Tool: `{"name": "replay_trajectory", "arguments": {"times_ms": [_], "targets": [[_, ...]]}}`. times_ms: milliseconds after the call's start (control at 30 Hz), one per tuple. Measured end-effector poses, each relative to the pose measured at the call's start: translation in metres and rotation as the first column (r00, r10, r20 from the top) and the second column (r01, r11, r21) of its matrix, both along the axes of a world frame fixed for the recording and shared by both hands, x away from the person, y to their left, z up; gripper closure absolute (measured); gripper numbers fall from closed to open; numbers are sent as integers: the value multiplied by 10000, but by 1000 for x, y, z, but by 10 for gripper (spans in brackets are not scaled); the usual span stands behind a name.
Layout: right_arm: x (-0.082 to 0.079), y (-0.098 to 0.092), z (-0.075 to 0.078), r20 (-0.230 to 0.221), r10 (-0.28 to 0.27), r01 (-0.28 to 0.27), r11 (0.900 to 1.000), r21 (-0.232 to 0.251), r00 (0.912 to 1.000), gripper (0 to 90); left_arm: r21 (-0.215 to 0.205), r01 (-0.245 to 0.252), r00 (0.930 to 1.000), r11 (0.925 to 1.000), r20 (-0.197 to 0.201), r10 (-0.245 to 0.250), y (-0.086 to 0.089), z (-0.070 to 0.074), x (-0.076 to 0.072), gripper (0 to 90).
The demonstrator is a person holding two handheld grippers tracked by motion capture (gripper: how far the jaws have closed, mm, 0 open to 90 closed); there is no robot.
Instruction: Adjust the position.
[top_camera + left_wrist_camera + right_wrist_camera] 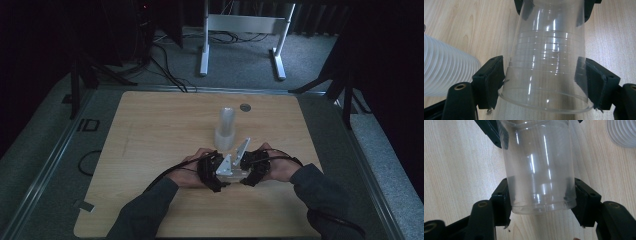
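Gripping clear cup (549,62) at both ends, just nearside of cup stack (226,127): your L gripper (544,82) clamped rim end, R gripper (541,197) clamped base. Best pulled straight apart, squeeze light, so nested cups separated w/o crushing.

room dim | grey carpet (240,60) | white desk frame (245,30) | floor cables (165,65)

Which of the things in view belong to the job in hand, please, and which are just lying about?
In the job: clear cup, left gripper at its rim end, right gripper at its base end, cup stack.
Lying about: grey disc, white frame, floor cables.
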State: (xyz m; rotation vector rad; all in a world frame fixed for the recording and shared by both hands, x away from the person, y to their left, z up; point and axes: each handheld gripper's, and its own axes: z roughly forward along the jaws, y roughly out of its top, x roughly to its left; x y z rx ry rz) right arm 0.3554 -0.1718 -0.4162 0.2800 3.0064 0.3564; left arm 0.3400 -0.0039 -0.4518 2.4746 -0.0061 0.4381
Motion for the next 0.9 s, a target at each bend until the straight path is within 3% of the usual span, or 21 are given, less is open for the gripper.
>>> {"name": "replay_trajectory", "arguments": {"times_ms": [467,800,900], "targets": [[0,-3,-1,36,-121,121,9999,107,9999,417,-310,-356,9992,9989,-167,351,0,3,1,152],[1,-8,-5,-9,-380,380,9987,339,9993,416,-641,-530,9985,9965,-138,522,0,6,2,144],[2,-13,-8,-38,-582,583,9976,372,9983,416,-940,-590,9982,9938,-107,583,2,10,3,148]]}}
